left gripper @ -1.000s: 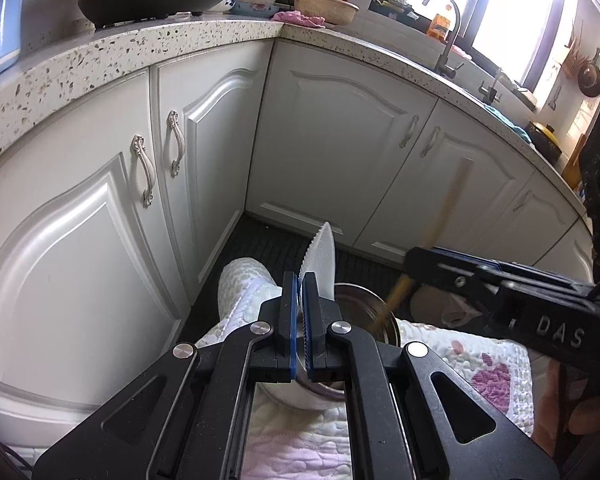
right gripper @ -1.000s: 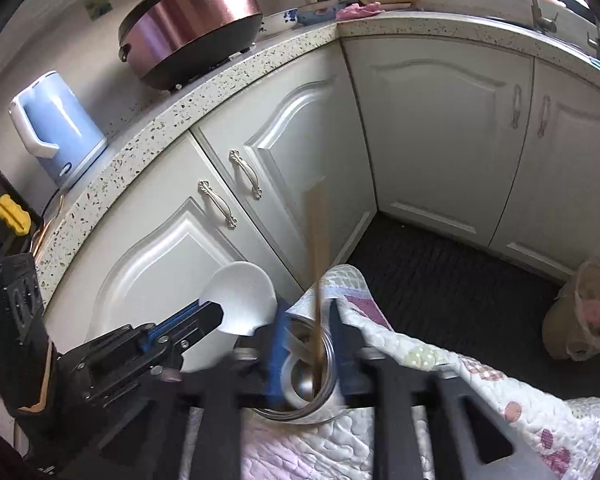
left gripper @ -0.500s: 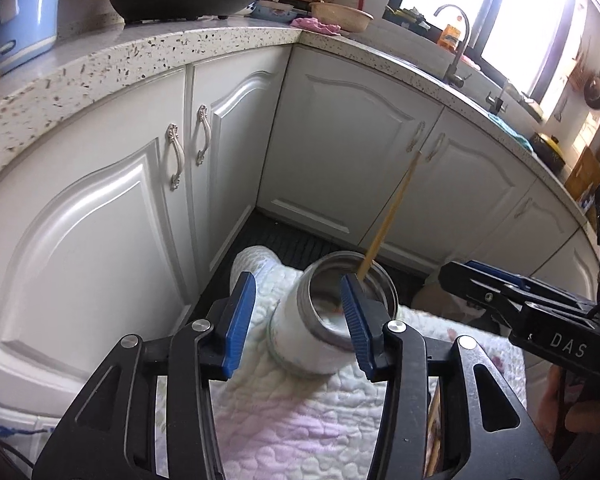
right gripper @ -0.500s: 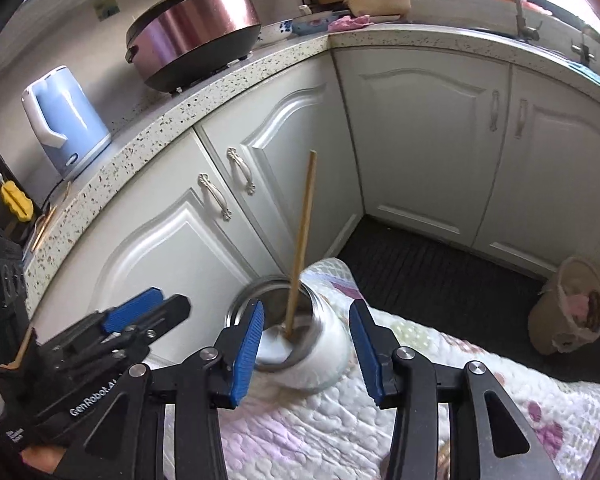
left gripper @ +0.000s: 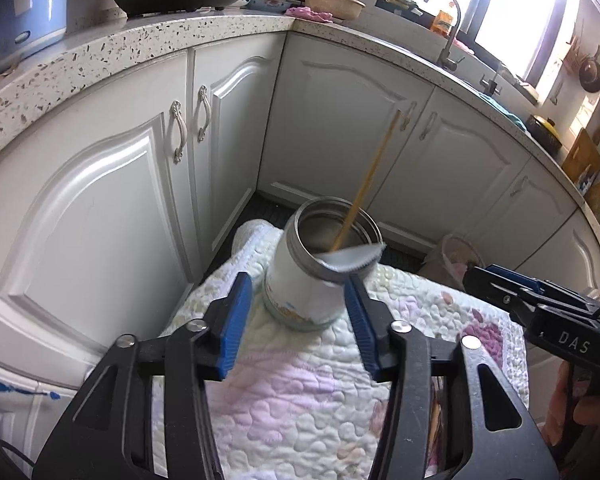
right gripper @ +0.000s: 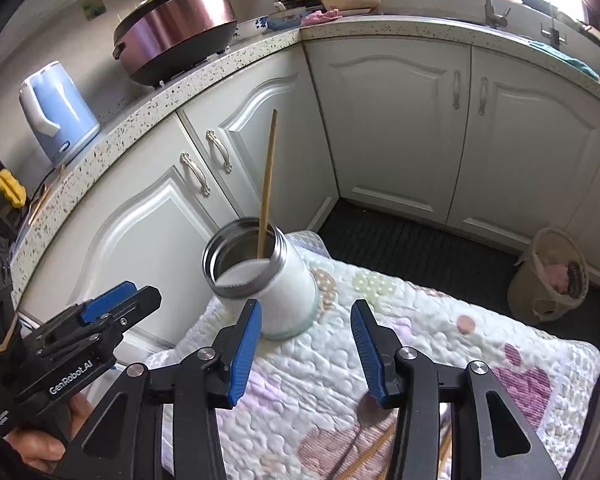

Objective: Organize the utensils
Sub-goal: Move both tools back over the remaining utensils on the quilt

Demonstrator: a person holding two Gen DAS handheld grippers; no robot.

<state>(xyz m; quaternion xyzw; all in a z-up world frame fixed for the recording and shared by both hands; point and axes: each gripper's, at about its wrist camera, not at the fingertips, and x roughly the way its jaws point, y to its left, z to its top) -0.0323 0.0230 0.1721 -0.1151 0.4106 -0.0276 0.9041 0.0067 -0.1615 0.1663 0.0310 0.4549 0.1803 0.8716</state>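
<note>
A white tin can [left gripper: 304, 292] with a metal rim stands on a quilted cloth [left gripper: 300, 392]. A wooden chopstick [left gripper: 370, 178] stands in it, and a white spoon [left gripper: 350, 258] lies inside with its bowl at the rim. My left gripper [left gripper: 296, 324] is open and empty just in front of the can. My right gripper [right gripper: 304, 346] is open and empty, near the can [right gripper: 280, 292], with the chopstick [right gripper: 267, 184] and spoon [right gripper: 240, 272] in view. More chopsticks [right gripper: 368, 452] lie on the cloth below the right gripper.
White cabinet doors [left gripper: 112, 208] wrap round the corner behind the cloth. A speckled counter [right gripper: 152, 96] carries a blue kettle [right gripper: 56, 112] and a rice cooker [right gripper: 176, 24]. A small bin [right gripper: 552, 276] stands on the dark floor at the right.
Both grippers opened: the left let go of the white spoon and the right the chopstick, both now in the can. Both grippers have drawn back from the can.
</note>
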